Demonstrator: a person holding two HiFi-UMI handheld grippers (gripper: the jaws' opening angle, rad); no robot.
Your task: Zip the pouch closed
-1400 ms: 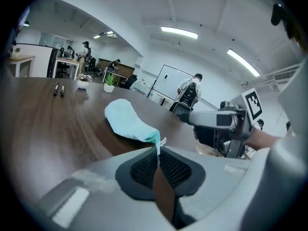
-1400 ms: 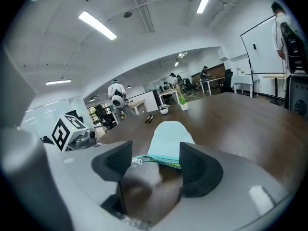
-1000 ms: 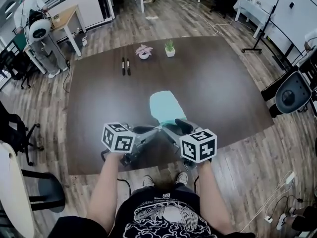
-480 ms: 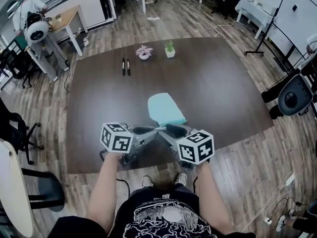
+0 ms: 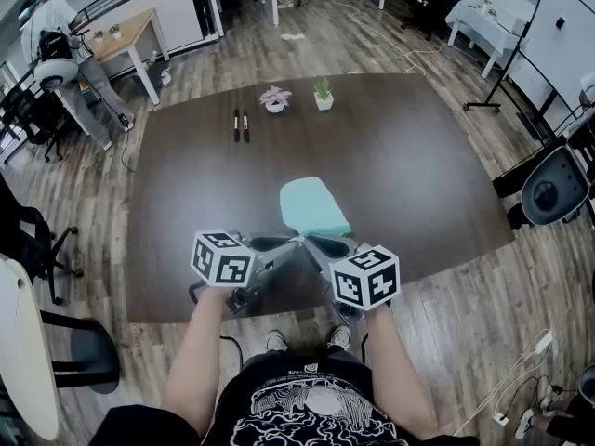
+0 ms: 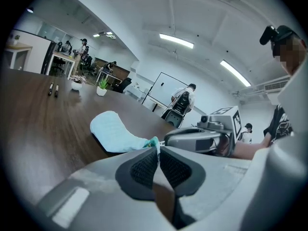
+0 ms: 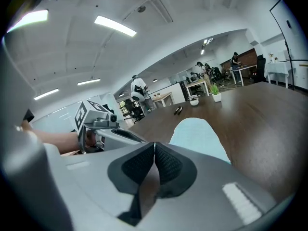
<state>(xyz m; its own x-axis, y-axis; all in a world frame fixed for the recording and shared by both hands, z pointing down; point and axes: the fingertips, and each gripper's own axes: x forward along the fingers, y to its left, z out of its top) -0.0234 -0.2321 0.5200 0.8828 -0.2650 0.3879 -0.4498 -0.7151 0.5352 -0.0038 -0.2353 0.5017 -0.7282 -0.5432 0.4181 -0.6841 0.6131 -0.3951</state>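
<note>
A light teal pouch (image 5: 312, 206) lies on the dark table (image 5: 418, 165), its near end toward me. My left gripper (image 5: 295, 242) is shut on that near end; a teal bit of fabric (image 6: 153, 142) pokes out at its tips (image 6: 158, 150). My right gripper (image 5: 310, 241) meets it from the right and is shut (image 7: 154, 146), a thin pale sliver between its pads. The jaws hide the pouch's near edge (image 7: 199, 136), so I cannot tell whether that sliver is the zip pull. Each gripper shows in the other's view: the right (image 6: 202, 138), the left (image 7: 115, 134).
Two black pens (image 5: 241, 124) and two small potted plants (image 5: 274, 98) (image 5: 323, 93) sit at the table's far side. The table's front edge (image 5: 279, 312) is just under my hands. An office chair (image 5: 553, 189) stands to the right, a person (image 5: 65, 59) far left.
My right gripper's jaws have closed from wide open at the pouch's near end. The left gripper kept its grip and stayed put.
</note>
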